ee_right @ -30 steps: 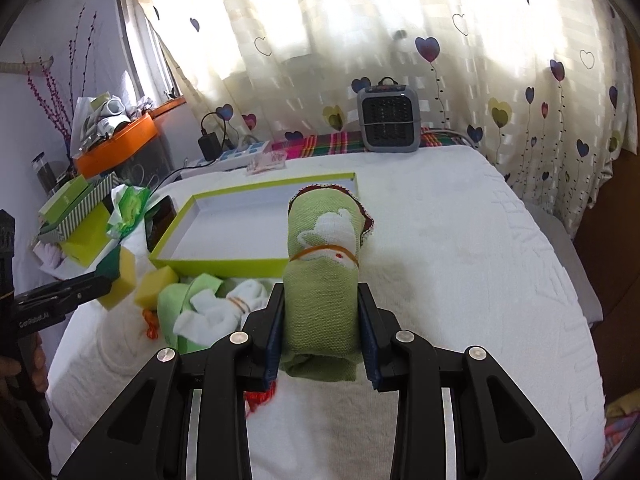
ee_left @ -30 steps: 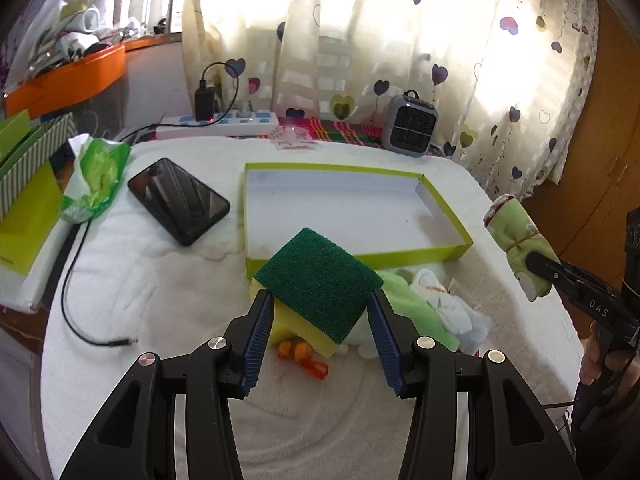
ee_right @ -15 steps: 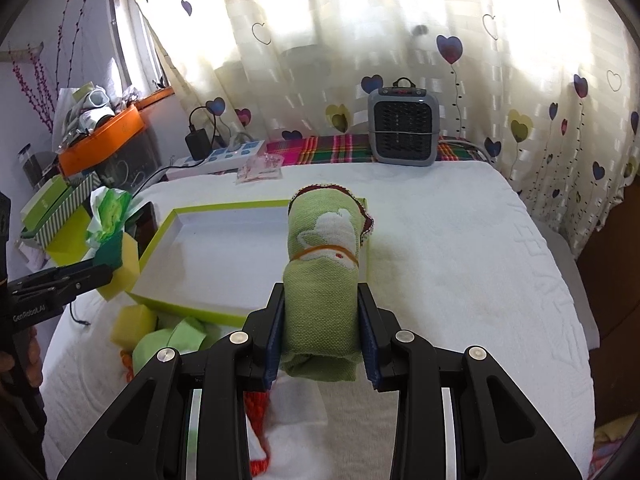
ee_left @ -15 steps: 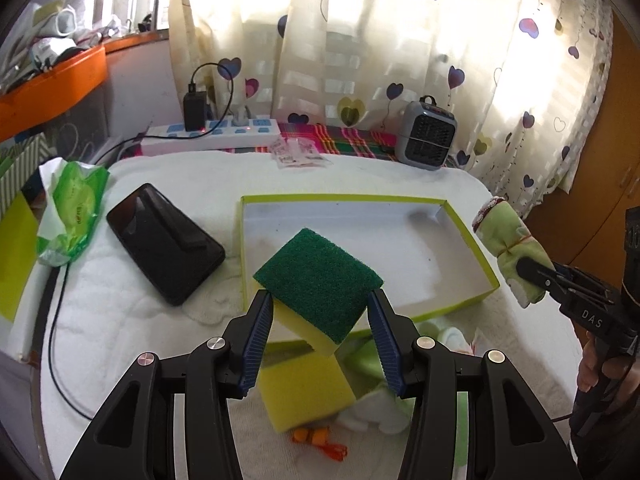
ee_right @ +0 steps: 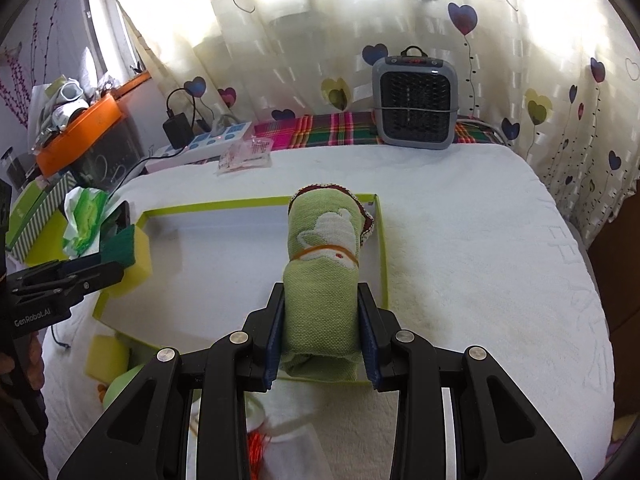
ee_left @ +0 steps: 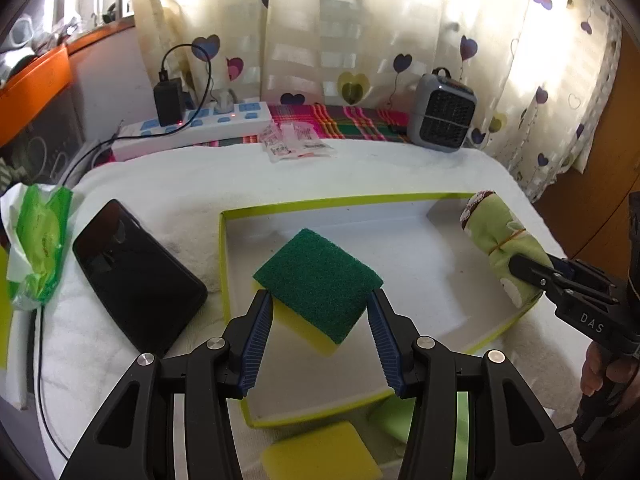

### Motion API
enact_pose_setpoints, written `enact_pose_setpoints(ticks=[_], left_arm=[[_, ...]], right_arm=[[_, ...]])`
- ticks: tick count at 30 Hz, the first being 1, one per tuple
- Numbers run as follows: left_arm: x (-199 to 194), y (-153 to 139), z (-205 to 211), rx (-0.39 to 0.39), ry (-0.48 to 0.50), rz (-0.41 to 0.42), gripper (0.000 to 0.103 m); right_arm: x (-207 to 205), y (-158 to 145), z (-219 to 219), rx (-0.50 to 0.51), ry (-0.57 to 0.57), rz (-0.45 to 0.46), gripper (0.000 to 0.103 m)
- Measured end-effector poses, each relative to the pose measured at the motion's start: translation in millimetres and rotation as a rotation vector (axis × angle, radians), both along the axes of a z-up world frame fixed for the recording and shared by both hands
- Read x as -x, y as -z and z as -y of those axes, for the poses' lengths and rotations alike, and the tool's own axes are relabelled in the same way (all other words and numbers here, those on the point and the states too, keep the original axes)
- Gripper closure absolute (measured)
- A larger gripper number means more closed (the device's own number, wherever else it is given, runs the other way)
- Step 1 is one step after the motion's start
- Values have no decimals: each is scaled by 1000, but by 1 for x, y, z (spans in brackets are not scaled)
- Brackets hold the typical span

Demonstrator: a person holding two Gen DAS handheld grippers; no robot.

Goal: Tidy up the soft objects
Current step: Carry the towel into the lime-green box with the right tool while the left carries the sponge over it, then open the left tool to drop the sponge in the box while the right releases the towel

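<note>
Left wrist view: second yellow sponge [ee_left: 320, 458] cut off below tray [ee_left: 224, 264]; left tool [ee_left: 318, 312] clamps scouring sponge [ee_left: 318, 276], right tool [ee_right: 322, 344] clamps rolled green cloth [ee_right: 322, 280]. Two sponges, one roll.

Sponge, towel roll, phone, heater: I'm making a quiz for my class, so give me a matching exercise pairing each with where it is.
Things:
1. sponge
2. towel roll
3. phone
4. heater

Places:
A. standing at the far edge, before the curtain
B. in the right gripper, over the tray
C. lying flat left of the tray
D. in the left gripper, over the tray

Pairs: 1-D, 2-B, 3-C, 4-A
</note>
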State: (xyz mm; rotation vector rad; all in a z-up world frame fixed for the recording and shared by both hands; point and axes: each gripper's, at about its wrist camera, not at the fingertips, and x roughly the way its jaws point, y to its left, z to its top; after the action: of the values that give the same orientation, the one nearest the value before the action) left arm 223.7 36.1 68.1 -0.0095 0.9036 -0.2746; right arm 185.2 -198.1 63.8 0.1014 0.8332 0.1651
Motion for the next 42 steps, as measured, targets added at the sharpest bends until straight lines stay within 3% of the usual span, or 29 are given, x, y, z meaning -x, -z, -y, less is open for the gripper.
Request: enact_pose_setpoints(ticks=[17, 34, 42], left_arm=[[-28, 20, 8, -85, 12, -25, 55], [-32, 31, 14, -137, 14, -57, 54], [-25, 24, 12, -170, -10, -30, 54]], right_arm=[[-24, 20, -12, 51, -1, -34, 68], [-25, 24, -13, 62, 10, -22, 64], [-22, 23, -13, 80, 15, -16, 61]])
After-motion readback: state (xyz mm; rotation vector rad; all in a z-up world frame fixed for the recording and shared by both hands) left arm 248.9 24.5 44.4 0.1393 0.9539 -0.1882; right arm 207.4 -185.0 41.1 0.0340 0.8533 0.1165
